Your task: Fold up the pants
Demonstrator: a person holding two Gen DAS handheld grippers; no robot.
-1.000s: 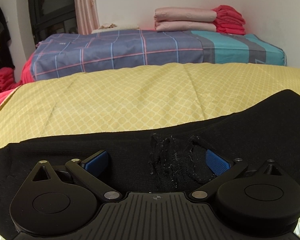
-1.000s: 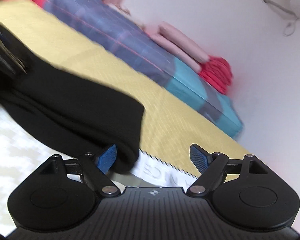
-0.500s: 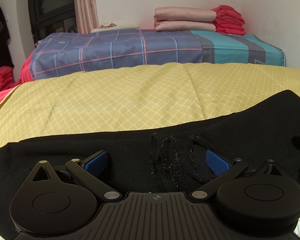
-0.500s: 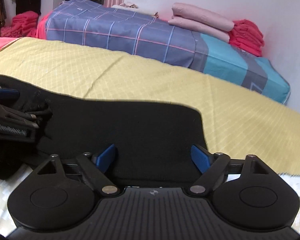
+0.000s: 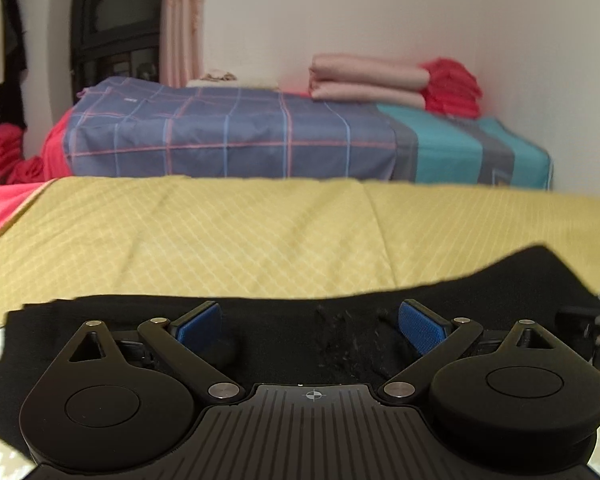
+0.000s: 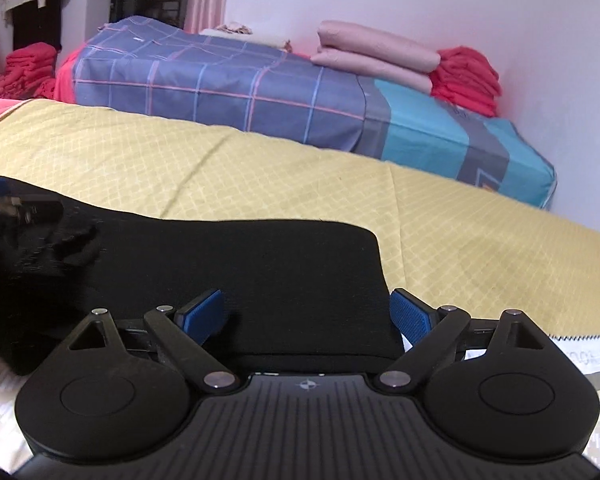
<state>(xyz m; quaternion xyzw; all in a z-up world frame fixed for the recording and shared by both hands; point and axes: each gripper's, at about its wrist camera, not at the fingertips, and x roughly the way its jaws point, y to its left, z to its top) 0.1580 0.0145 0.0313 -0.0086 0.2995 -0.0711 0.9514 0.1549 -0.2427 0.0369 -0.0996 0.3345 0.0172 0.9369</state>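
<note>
Yellow quilted bedding [image 5: 228, 240] fills the middle of the left wrist view, with a plaid-covered bed [image 5: 236, 136] behind it against a pale wall, pink folded blankets [image 5: 368, 80] and a red stack [image 5: 452, 88] on top. Black pants [image 5: 300, 340] lie flat across the yellow bed at the near edge, a band running from left to right. Left tongs [image 5: 310, 326] stand wide open over the pants; the blue pads [image 5: 420, 326] press on nothing, and a scuffed, linty patch of cloth lies between them. At the right edge a bit of the other tool shows.

From the right wrist view, the same yellow bedding [image 6: 260, 172] slopes away to the plaid bed [image 6: 228, 80]. The pants [image 6: 240, 272] end in a squared folded edge at the right, just inside the right pad. Right tongs [image 6: 308, 316] are opening, their pads [image 6: 204, 314] apart with the pants' end between them, not pinched. The left tongs [image 6: 16, 208] show at the far left, blurred, above the cloth.
</note>
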